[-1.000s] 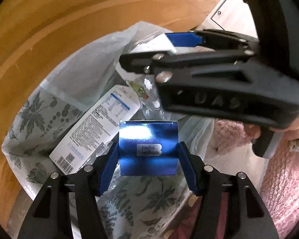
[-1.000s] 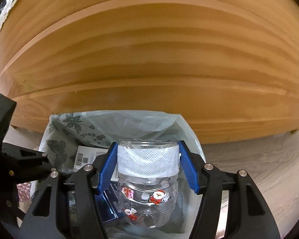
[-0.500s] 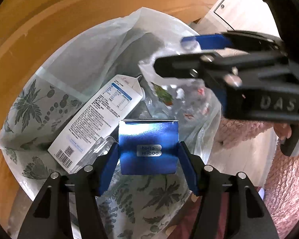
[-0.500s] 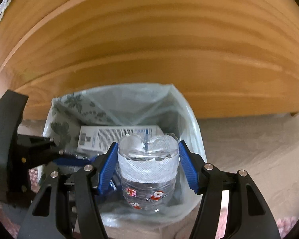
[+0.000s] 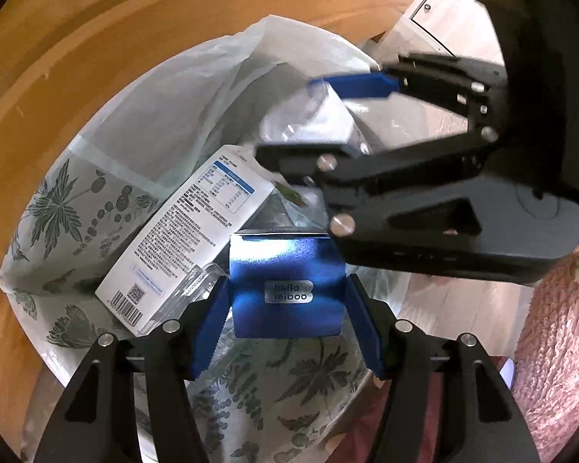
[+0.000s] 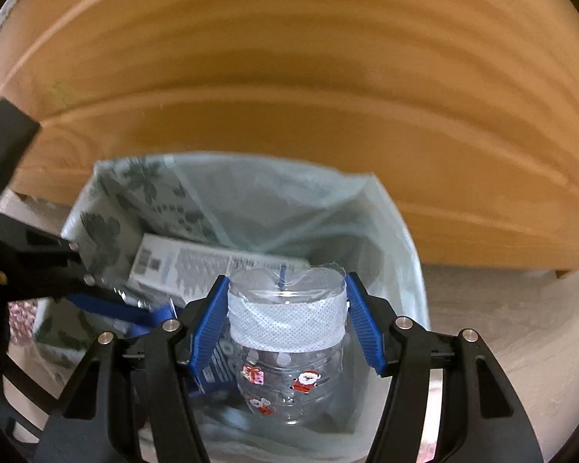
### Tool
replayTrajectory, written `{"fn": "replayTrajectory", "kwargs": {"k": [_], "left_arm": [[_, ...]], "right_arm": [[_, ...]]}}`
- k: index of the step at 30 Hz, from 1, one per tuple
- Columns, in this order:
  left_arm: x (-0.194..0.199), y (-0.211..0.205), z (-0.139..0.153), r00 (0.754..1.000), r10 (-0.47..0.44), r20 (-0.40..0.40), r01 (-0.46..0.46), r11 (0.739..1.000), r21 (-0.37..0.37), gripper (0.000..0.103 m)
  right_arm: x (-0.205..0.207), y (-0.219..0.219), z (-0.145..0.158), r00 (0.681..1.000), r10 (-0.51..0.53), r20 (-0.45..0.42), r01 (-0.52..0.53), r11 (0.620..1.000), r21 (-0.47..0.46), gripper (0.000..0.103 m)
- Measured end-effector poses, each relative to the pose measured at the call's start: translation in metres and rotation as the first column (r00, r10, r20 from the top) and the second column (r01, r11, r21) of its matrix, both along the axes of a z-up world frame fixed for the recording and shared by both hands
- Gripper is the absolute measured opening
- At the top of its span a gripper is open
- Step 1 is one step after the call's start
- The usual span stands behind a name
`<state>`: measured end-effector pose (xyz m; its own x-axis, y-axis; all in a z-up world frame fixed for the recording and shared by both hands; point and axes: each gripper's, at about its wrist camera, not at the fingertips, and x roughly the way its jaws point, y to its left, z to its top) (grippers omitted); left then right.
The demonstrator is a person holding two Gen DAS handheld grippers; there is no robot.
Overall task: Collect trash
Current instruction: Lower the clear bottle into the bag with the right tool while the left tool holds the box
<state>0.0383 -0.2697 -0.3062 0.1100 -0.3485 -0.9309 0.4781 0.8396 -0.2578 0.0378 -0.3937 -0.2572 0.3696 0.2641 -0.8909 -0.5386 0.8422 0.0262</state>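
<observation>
Fingers of the left gripper (image 5: 287, 308) clamp a shiny blue box (image 5: 285, 283) at lower centre of the left wrist view, over the open mouth of a leaf-printed trash bag (image 5: 73, 208). The right gripper (image 6: 287, 328) pinches a clear plastic bottle (image 6: 285, 332) with Santa stickers and a white band, also above the bag. A white printed carton (image 5: 197, 231) lies inside the bag at left. The right gripper crosses the upper right of the left view, covering part of the bag. Orange wood (image 6: 289, 77) fills the background.

2 close wrist views down into trash bag (image 5: 143, 142)
</observation>
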Motion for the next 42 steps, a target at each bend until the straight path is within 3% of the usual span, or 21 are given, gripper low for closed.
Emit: {"fn": "replayTrajectory", "kwargs": {"k": [11, 22, 29, 33, 36, 42], "left_arm": [[0.005, -0.001, -0.004, 1.000, -0.004, -0.011, 0.004, 1.000, 0.001, 0.058], [0.002, -0.003, -0.004, 1.000, -0.008, -0.009, 0.009, 1.000, 0.005, 0.058], [0.003, -0.004, 0.000, 1.000, -0.007, -0.008, 0.007, 1.000, -0.001, 0.058], [0.005, 0.001, 0.002, 1.000, 0.015, -0.014, -0.015, 1.000, -0.024, 0.058], [0.004, -0.002, -0.001, 1.000, 0.003, -0.010, -0.003, 1.000, -0.004, 0.058], [0.004, -0.004, -0.004, 1.000, -0.003, -0.015, 0.003, 1.000, 0.008, 0.058]], "right_arm": [[0.003, -0.013, 0.000, 0.985, -0.078, -0.157, 0.076, 0.997, -0.021, 0.061], [-0.002, -0.008, 0.010, 0.994, -0.058, -0.096, 0.058, 0.998, -0.010, 0.061], [-0.006, -0.003, 0.017, 1.000, -0.018, 0.011, 0.018, 1.000, 0.015, 0.061], [-0.010, 0.003, -0.001, 0.997, 0.011, -0.073, -0.014, 0.999, -0.048, 0.061], [-0.009, 0.002, 0.000, 0.996, 0.009, -0.087, -0.015, 0.998, -0.064, 0.061], [0.001, -0.012, 0.007, 0.976, -0.094, -0.196, 0.081, 0.994, -0.075, 0.058]]}}
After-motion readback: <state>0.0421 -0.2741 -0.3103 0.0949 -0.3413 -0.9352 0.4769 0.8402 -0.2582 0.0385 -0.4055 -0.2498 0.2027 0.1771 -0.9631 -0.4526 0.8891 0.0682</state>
